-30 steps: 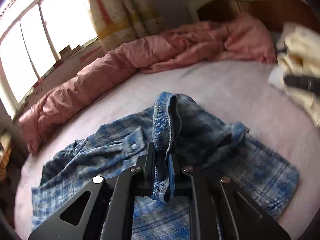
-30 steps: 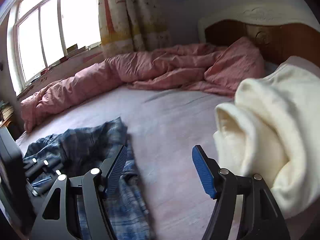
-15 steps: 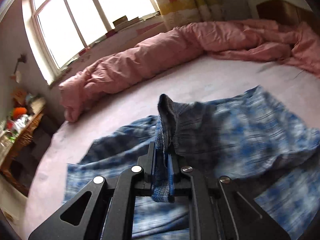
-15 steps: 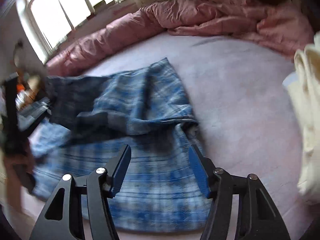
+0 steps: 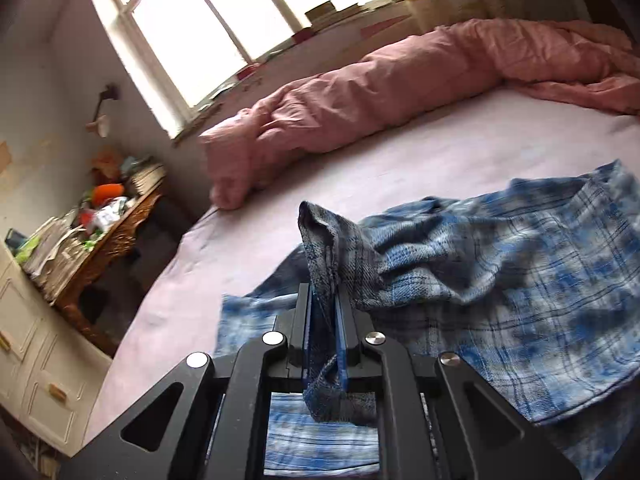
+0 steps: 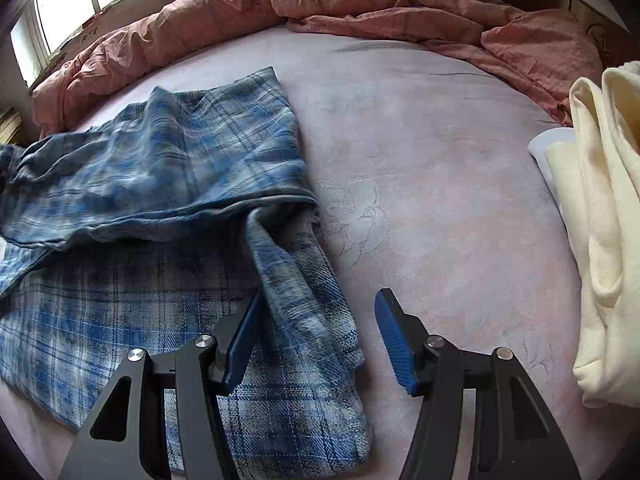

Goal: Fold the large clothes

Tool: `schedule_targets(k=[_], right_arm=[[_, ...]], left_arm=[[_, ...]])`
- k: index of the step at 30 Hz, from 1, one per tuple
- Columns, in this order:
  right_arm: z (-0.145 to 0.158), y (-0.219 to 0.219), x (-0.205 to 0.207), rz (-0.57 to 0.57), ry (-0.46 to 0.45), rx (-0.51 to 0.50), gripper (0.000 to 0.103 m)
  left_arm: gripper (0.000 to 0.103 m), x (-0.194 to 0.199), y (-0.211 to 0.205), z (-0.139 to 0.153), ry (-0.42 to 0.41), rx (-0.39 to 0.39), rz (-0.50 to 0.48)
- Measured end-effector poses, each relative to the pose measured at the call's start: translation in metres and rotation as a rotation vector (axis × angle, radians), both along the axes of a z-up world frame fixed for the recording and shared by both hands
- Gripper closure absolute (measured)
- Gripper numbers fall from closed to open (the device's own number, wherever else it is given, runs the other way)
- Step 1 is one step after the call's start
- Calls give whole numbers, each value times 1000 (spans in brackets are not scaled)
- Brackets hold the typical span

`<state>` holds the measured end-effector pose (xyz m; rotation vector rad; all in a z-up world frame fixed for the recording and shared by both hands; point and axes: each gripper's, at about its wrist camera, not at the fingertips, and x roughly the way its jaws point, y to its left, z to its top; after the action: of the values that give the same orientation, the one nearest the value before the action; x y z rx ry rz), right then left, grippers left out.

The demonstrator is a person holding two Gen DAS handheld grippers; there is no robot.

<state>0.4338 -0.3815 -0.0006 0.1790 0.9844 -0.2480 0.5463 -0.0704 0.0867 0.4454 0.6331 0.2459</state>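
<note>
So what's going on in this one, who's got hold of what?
A person is folding a blue plaid shirt on a bed. The left gripper is clamped on a bunched fold of it. The right gripper hangs open over the shirt's near edge, gripping nothing. A cream garment lies alongside, untouched.

L gripper point(image 5: 324, 320), clamped on a fold of the blue plaid shirt point(image 5: 500, 280), has dragged it sideways, so the shirt now lies spread wider across the bed. R gripper point(image 6: 316, 344) dropped low over the shirt's edge; jaws narrowed a bit, nothing pinched.
</note>
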Motion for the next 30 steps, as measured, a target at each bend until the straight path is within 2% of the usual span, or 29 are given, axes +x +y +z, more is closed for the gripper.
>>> schedule_targets(k=[4,7,11,12,16,18,21,23,26,28,30], right_arm=[[-4,8,-2,28,12,-55,43],[-2,0,-5,27,6,-5,42],[13,-11,-17,35,-49,99,42],[18,-11,-19,41,-64,105,42],[42,2,-27,61,-142,87,40],[49,17,-30,109,-159,88,40],[60,47,-35,234,-164,73,39],[65,66,-40,287,-161,21,38],[72,85,-50,249,-185,-86,33],[72,91,-53,271,-188,-79,33],[65,97,-56,306,-156,-49,33]], left_arm=[[98,7,16,-15,15,15,47],[94,7,26,-28,33,2,30],[94,-15,42,-29,49,-194,-39],[94,-24,43,-27,44,-221,-58],[91,-67,39,-12,12,-210,-147],[86,-91,38,-1,-4,-207,-186],[71,-125,46,15,-16,-236,-213],[48,-147,54,18,-15,-249,-223],[21,-175,69,6,23,-273,-238],[14,-187,74,-10,61,-255,-249],[14,-198,80,-28,72,-221,-236]])
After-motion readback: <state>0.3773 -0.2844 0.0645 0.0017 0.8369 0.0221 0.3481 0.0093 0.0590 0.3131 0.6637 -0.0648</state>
